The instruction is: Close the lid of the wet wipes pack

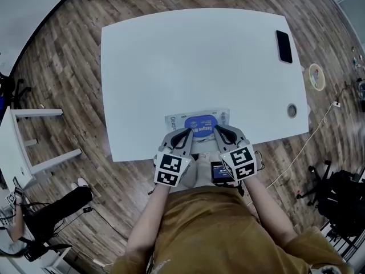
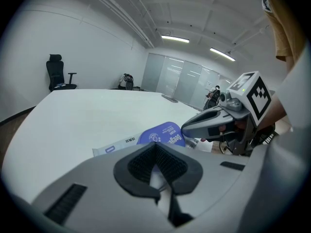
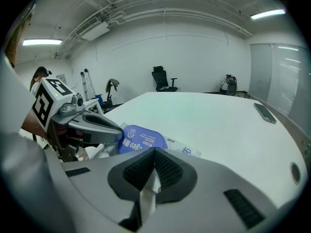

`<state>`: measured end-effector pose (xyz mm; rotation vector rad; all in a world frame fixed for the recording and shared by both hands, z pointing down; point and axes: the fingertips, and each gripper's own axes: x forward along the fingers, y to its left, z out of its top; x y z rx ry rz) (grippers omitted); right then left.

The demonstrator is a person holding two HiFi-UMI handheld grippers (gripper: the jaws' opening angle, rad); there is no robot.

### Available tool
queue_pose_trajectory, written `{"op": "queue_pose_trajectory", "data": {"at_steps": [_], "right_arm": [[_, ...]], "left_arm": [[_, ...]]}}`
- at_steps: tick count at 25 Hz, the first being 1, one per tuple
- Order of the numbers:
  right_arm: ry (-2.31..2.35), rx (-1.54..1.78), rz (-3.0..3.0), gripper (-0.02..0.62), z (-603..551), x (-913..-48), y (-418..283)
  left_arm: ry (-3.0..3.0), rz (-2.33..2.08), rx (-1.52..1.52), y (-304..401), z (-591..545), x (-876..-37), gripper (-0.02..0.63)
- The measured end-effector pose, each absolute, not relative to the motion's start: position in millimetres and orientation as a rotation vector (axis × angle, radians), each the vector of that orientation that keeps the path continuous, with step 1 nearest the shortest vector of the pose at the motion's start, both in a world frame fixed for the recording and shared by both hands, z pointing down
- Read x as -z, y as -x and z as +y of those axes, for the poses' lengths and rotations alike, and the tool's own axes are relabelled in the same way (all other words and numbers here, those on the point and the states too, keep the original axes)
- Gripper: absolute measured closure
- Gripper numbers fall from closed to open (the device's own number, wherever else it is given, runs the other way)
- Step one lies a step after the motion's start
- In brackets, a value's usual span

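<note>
One wipes pack (image 1: 173, 119) is seen at the lower middle of the head view, laid flat on the white tabletop (image 1: 188, 61) just inside its near edge. The pack is a pale rectangle with blue print at its ends. One oval blue lid (image 1: 201, 124) with white lettering is carried on its middle. Whether the lid is fully pressed down cannot be told.

Two grippers are held side by side below the pack, angled towards each other. The left gripper (image 1: 186, 133) is pointed at the lower left of the lid and the right gripper (image 1: 219, 132) at its lower right, with both tips at the pack's near edge. Each is topped by one marker cube, two in all. Two bare forearms are stretched up from the bottom of the frame.

In each gripper view the jaws are drawn almost together. Only a thin slit is left between the black pads, with something pale showing in it. What that is cannot be made out.

One dark phone (image 1: 283, 46) is laid at the upper right of the tabletop, well apart from the pack.
</note>
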<state>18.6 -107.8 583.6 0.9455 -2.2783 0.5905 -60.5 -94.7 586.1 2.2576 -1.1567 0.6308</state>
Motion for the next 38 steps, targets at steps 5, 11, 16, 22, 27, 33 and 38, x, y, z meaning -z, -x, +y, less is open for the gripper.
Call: {"op": "queue_pose_trajectory", "data": {"at_steps": [5, 11, 16, 22, 27, 33, 38], "right_arm": [[-0.943, -0.594, -2.268, 0.588, -110, -589, -16], [-0.939, -0.621, -2.248, 0.588, -113, -595, -13], [-0.930, -0.618, -2.239, 0.588, -116, -595, -13], [-0.912, -0.599, -2.220, 0.588, -119, -598, -12], [-0.899, -0.611, -2.192, 0.588, -118, -603, -12], [-0.895, -0.622, -2.167, 0.588, -119, -605, -11], [-0.900, -0.658, -2.150, 0.586, -120, -608, -12]], "left_arm": [[-2.244, -1.156, -0.645, 62, -97, -590, 0.601], [-2.230, -1.150, -0.659, 63, -103, -593, 0.601], [-2.222, -1.140, -0.661, 62, -109, -594, 0.601], [-2.219, -1.121, -0.694, 60, -111, -597, 0.601], [-2.215, -1.114, -0.705, 60, -111, -600, 0.601], [-2.184, -1.093, -0.698, 60, -113, -603, 0.601], [-2.163, -1.071, -0.694, 60, -115, -606, 0.601]]}}
